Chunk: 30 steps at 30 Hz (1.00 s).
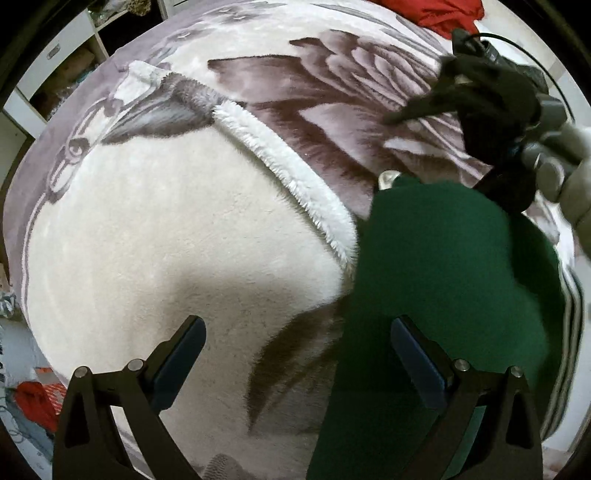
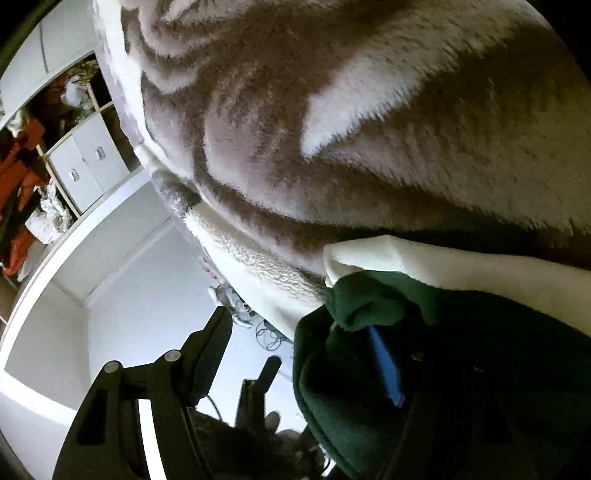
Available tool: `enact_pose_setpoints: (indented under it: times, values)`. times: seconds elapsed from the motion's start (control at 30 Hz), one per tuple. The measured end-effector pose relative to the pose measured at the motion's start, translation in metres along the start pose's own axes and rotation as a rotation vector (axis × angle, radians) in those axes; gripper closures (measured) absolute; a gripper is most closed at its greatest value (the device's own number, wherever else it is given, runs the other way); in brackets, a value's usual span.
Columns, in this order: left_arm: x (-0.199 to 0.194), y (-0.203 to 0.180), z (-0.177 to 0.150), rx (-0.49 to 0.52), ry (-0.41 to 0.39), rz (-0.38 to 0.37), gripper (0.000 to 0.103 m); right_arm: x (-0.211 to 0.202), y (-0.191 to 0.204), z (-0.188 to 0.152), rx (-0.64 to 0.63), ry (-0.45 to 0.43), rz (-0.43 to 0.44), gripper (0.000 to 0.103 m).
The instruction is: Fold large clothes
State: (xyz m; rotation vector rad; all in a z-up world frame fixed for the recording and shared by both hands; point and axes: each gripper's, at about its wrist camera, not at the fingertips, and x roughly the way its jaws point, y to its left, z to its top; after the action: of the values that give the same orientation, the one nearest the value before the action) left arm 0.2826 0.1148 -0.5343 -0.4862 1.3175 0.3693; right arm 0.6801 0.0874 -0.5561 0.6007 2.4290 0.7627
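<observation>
Green garment drapes over right gripper, hiding one finger; jaws wide, grip unclear. Left gripper open above fleece blanket.

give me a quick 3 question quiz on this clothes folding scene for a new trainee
1. True or false: the left gripper has its jaws shut on the green garment.
2. What lies under the green garment? A) a bare wooden table B) a fluffy patterned blanket C) a metal tray
3. In the left wrist view, what colour is the cloth at the top edge, beyond the blanket?

Key
1. False: the jaws stand open above the blanket and garment, gripping nothing.
2. B
3. Red
</observation>
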Motion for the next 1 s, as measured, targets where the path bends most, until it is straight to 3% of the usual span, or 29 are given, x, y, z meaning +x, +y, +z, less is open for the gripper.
enact_pose_setpoints:
  times: [0.1, 0.2, 0.3, 0.37, 0.43, 0.57, 0.63, 0.7, 0.8, 0.9, 1.0]
  values:
    - [-0.003, 0.001, 0.003, -0.016, -0.009, -0.012, 0.001, -0.034, 0.016, -0.004, 0.015, 0.018, 0.065, 0.029]
    - [-0.001, 0.000, 0.007, -0.023, -0.010, -0.018, 0.001, -0.056, 0.029, -0.002, -0.016, -0.014, 0.062, 0.029]
    - [0.001, -0.003, 0.008, -0.008, -0.016, 0.004, 0.001, -0.029, 0.025, 0.009, 0.005, 0.025, 0.025, 0.029]
    - [0.003, -0.005, 0.008, 0.008, -0.014, 0.022, 0.001, 0.011, 0.016, 0.012, 0.006, 0.104, 0.034, 0.029]
    - [0.001, -0.005, 0.008, 0.009, -0.012, 0.006, 0.001, 0.037, 0.025, 0.015, -0.045, 0.077, -0.054, 0.027]
    - [-0.010, -0.007, 0.008, 0.021, -0.015, -0.018, 0.001, 0.006, 0.049, 0.007, -0.089, 0.058, 0.030, 0.023]
    - [-0.018, -0.009, 0.008, 0.031, -0.024, -0.022, 0.001, -0.028, 0.057, -0.008, -0.138, 0.011, 0.057, 0.023]
    - [-0.025, -0.010, 0.006, 0.031, -0.029, -0.042, 0.001, -0.072, 0.058, -0.036, -0.199, -0.091, 0.009, 0.023]
    - [-0.032, -0.009, 0.000, 0.034, -0.024, -0.073, 0.001, -0.132, 0.041, -0.090, -0.276, -0.295, -0.183, 0.023]
    - [-0.029, -0.011, -0.012, 0.061, 0.005, -0.071, 0.001, -0.171, -0.009, -0.155, -0.266, -0.493, -0.375, 0.021]
    - [-0.019, -0.012, -0.025, 0.083, 0.045, -0.048, 0.001, -0.186, -0.084, -0.203, -0.164, -0.567, -0.450, 0.021]
